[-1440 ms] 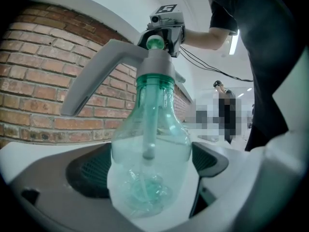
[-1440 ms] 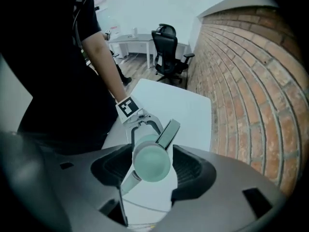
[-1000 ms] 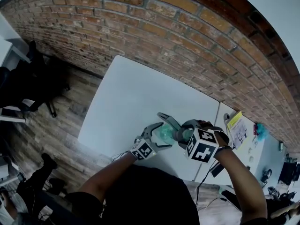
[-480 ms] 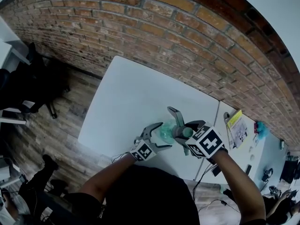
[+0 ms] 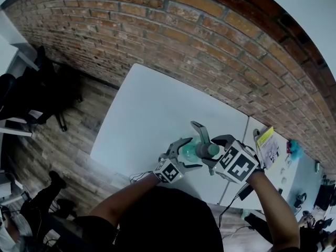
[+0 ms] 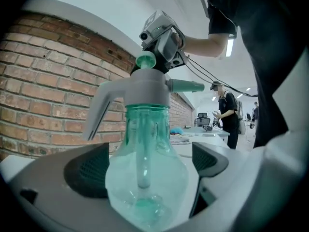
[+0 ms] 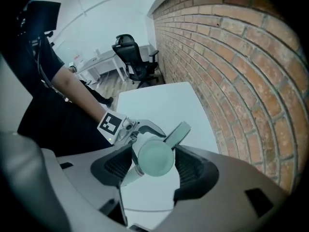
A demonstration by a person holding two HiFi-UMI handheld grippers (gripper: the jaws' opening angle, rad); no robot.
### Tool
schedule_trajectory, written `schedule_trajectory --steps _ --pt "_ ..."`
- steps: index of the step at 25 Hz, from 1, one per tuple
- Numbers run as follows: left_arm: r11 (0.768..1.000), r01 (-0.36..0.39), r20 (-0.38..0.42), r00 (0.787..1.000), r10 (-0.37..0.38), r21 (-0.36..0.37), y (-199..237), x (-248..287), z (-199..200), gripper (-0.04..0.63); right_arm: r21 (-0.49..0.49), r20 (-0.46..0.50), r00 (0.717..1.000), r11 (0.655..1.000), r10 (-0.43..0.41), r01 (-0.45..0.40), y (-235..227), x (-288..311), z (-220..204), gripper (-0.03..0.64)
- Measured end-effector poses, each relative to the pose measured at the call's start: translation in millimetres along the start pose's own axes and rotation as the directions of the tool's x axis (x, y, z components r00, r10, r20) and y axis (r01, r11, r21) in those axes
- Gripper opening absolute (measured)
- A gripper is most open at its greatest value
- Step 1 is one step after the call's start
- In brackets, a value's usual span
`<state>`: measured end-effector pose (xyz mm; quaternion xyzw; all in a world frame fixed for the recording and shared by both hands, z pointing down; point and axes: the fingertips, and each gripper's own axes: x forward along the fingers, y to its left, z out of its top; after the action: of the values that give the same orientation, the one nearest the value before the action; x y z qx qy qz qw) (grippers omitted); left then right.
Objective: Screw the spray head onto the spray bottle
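A clear teal spray bottle [image 5: 187, 150] is held above the white table [image 5: 152, 109]. My left gripper [image 5: 182, 152] is shut on its round body. In the left gripper view the bottle [image 6: 147, 170] fills the gap between the pads [image 6: 89, 170], with its dip tube showing inside. The grey spray head [image 6: 140, 88] sits upright on the neck, trigger to the left and nozzle to the right. My right gripper [image 5: 211, 150] is shut on the head's green top knob [image 7: 153, 158] from above. The trigger [image 7: 176, 132] sticks out past the pads [image 7: 190, 166].
A brick wall [image 5: 210, 41] runs along the table's far side. A second table [image 5: 294, 177] to the right carries a yellow booklet [image 5: 265, 140] and a teal item [image 5: 293, 148]. A black office chair [image 5: 37, 93] stands on the wood floor at left. A person [image 6: 227, 115] stands in the background.
My right gripper has twisted round the spray head, its marker cube turning to face up. The grey trigger has swung a little to the right. My left gripper keeps its hold on the bottle.
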<state>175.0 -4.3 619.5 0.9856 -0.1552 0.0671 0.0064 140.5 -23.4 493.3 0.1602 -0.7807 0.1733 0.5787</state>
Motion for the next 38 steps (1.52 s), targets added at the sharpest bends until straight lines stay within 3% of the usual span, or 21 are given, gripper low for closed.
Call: schedule_trajectory --steps 3,5,9,12,15,21,27,29,33,37,38 --pt "1.0 -0.012 -0.018 1.0 0.012 0.016 2.5 4.7 -1.7 0.52 -0.175 0.0 1.0 0.985 -0.004 0.004 2.1 -10.3 3.2 0.262" --pt "0.999 -0.015 -0.026 1.0 0.016 0.028 4.3 6.1 -2.5 0.52 -0.316 -0.024 1.0 0.949 -0.018 0.01 3.2 -15.6 0.5 0.261" --pt "0.999 -0.012 -0.02 1.0 0.012 0.03 5.6 6.7 1.7 0.517 -0.561 -0.105 0.994 0.827 -0.034 -0.031 6.2 -14.5 -11.0 0.261" --pt "0.999 -0.001 -0.017 1.0 0.001 0.034 3.5 11.6 6.7 0.514 -0.686 -0.133 0.988 0.727 -0.079 -0.034 0.7 -7.8 -14.4 0.261" --pt "0.999 0.007 -0.021 1.0 -0.006 0.036 4.3 14.2 7.7 0.509 -0.772 -0.115 0.988 0.635 -0.106 -0.022 -1.3 -0.4 -12.1 0.261" --pt "1.0 0.008 -0.026 1.0 -0.008 0.03 7.2 12.6 5.2 0.48 -0.893 -0.202 0.97 0.433 -0.133 -0.127 2.0 1.6 -17.5 0.261" --pt "1.0 0.009 -0.021 1.0 -0.008 0.023 7.4 11.9 5.0 0.48 -0.936 -0.239 0.962 0.297 -0.134 -0.192 5.1 8.5 -28.8 0.261" --pt "1.0 0.007 -0.019 1.0 -0.007 0.019 7.8 12.0 4.5 0.48 -0.943 -0.223 0.964 0.283 -0.142 -0.176 3.7 10.8 -26.8 0.259" --pt "1.0 0.004 -0.013 1.0 -0.004 0.017 9.6 10.8 4.3 0.48 -0.939 -0.196 0.971 0.313 -0.134 -0.146 2.2 12.7 -21.9 0.259" --pt "1.0 0.007 -0.017 1.0 -0.007 0.023 6.8 12.2 3.6 0.48 -0.961 -0.196 0.965 0.23 -0.177 -0.153 4.3 18.5 -27.5 0.261" --pt "1.0 0.007 -0.018 1.0 -0.007 0.023 7.0 12.6 3.9 0.48 -0.959 -0.202 0.962 0.234 -0.181 -0.157 4.5 19.3 -28.1 0.261"
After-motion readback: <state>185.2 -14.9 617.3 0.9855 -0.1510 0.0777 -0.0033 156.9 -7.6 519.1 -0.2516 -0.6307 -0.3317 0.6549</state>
